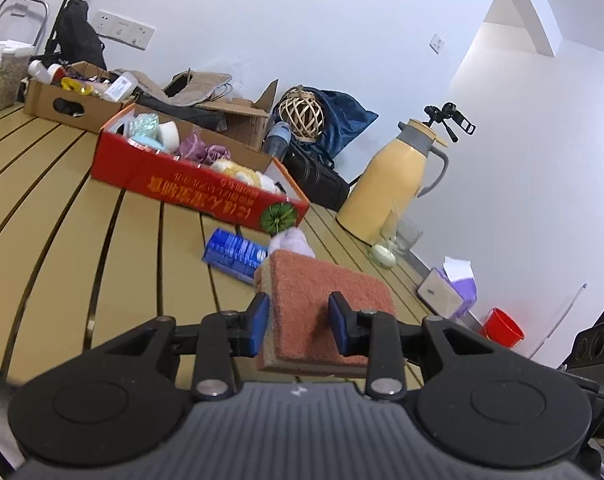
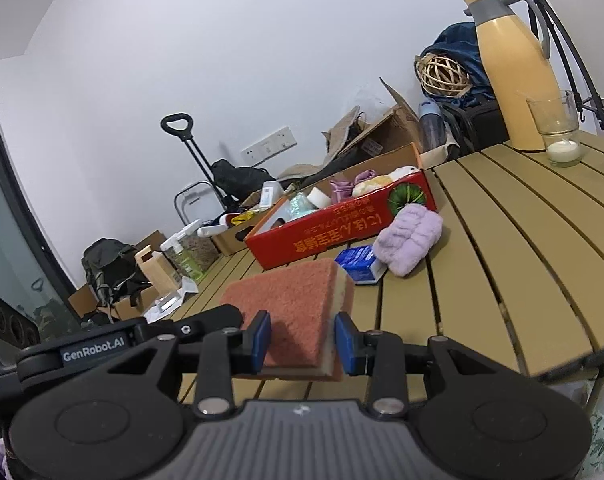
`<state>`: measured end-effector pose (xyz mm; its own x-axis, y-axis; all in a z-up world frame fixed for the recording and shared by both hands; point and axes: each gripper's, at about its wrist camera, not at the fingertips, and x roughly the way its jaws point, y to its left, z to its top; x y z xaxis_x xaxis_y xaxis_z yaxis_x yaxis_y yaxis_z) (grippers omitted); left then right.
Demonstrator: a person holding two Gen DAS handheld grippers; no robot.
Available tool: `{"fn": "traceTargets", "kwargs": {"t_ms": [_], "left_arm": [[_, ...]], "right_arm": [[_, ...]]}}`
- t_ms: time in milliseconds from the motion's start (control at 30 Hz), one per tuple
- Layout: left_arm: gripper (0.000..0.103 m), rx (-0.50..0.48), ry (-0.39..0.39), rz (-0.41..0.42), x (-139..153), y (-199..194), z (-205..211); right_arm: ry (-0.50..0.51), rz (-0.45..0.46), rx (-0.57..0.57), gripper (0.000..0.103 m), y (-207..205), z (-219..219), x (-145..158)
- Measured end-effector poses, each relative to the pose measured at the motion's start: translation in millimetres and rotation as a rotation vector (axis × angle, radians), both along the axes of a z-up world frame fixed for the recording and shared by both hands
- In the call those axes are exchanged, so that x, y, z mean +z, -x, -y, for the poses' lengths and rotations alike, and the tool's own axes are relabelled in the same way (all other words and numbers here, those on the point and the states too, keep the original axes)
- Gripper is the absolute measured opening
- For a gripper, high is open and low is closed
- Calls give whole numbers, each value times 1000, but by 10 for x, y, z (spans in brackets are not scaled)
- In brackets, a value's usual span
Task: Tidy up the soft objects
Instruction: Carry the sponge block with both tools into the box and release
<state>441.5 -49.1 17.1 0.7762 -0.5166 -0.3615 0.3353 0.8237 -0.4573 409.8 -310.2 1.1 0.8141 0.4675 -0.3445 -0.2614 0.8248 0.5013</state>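
A sponge with a red-brown scouring face and a yellow foam layer point(image 1: 321, 304) sits between the blue pads of my left gripper point(image 1: 300, 324), which is shut on it above the slatted table. The same sponge point(image 2: 294, 312) is also gripped between the pads of my right gripper point(image 2: 302, 342). The left gripper's body point(image 2: 102, 344) shows at the left of the right wrist view. A lilac fluffy cloth point(image 2: 407, 238) lies beside a red cardboard box point(image 2: 341, 222) that holds several soft items. The cloth point(image 1: 292, 240) and box point(image 1: 194, 184) also show in the left wrist view.
A blue packet point(image 1: 236, 254) lies by the cloth. A yellow thermos jug point(image 2: 517, 76) and a glass with a candle point(image 2: 557, 128) stand on the table's far corner. A brown cardboard box point(image 1: 62, 98), bags and a wicker ball point(image 1: 302, 112) line the wall. A tissue box point(image 1: 447, 290) sits at the table edge.
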Motion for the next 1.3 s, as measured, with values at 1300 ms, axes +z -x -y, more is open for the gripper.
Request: {"fn": "traceTargets", "kwargs": {"t_ms": [1300], "left_arm": [[25,102,-128,-287,-173,-4123,-716]], "right_arm": [[401,-246,209,28,-4759,-1156,150]]}}
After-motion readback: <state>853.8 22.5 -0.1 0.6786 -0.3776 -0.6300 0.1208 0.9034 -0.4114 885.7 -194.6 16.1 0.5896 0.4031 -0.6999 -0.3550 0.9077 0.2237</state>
